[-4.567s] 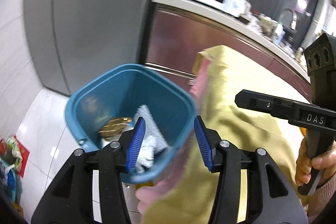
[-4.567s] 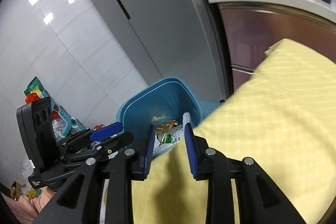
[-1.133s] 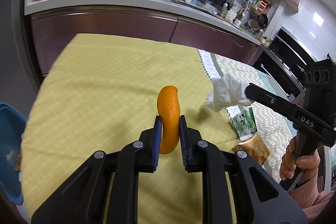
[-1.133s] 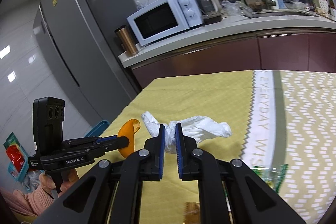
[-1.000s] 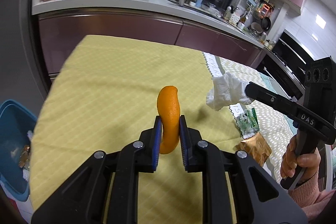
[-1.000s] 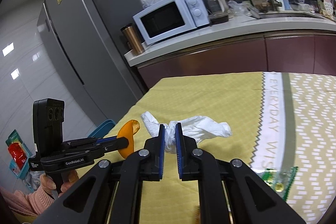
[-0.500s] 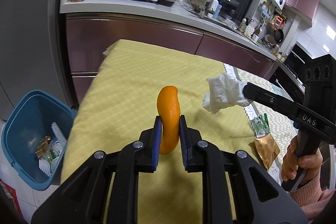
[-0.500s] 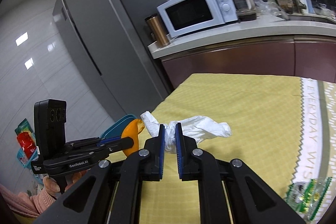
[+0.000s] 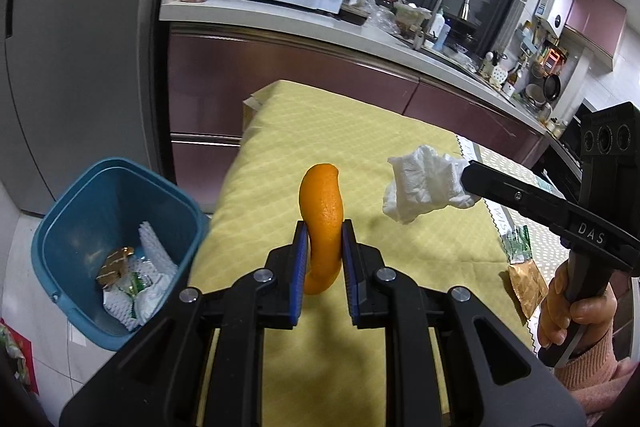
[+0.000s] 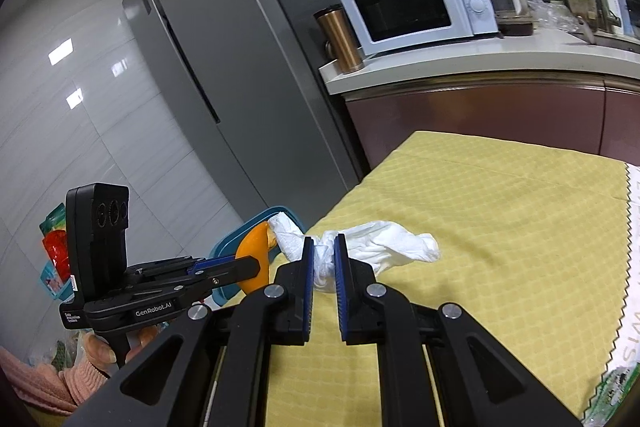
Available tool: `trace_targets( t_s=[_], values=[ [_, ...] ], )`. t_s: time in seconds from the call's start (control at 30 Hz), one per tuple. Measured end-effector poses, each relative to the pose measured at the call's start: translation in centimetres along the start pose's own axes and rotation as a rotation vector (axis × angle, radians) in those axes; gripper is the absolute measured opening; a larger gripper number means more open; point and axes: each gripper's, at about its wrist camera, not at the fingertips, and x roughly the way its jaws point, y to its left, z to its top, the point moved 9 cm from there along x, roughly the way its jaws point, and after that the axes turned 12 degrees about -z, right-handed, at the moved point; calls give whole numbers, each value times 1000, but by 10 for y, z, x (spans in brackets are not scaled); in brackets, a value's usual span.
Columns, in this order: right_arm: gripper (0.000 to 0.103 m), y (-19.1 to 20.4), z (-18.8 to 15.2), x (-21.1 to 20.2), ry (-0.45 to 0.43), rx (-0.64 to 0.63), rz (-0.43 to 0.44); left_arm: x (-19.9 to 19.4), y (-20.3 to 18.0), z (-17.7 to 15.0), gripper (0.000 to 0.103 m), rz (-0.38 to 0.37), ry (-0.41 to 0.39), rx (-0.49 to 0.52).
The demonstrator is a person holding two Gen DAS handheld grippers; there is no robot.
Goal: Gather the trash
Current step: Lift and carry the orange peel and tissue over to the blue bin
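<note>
Trash is in both grippers: the left gripper [image 9: 324,239] has its blue pads clamped on a curved strip of orange peel [image 9: 322,203], and the right gripper [image 10: 322,255] is clamped on a crumpled white paper tissue [image 10: 384,247], both held up over the yellow quilted tablecloth [image 9: 304,131]. Over the last second both hands have swung toward the table's end, so the blue plastic bin [image 9: 100,195], with wrappers and paper inside, has come fully into the left wrist view, standing on the floor beside the table. Neither piece is over the bin's opening yet. That probably leaves a short carry and release. A green packet [image 9: 518,247] and a gold wrapper [image 9: 526,285] remain on the table.
</note>
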Motion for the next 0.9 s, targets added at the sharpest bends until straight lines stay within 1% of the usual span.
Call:
trace_targets(
  t_s=[0.53, 0.9],
  values=[
    [9, 40, 11, 23, 35, -56, 79, -37, 36, 7, 17, 61, -60, -47],
    [9, 66, 14, 38, 56, -102, 118, -53, 58, 9, 17, 96, -85, -79]
  ],
)
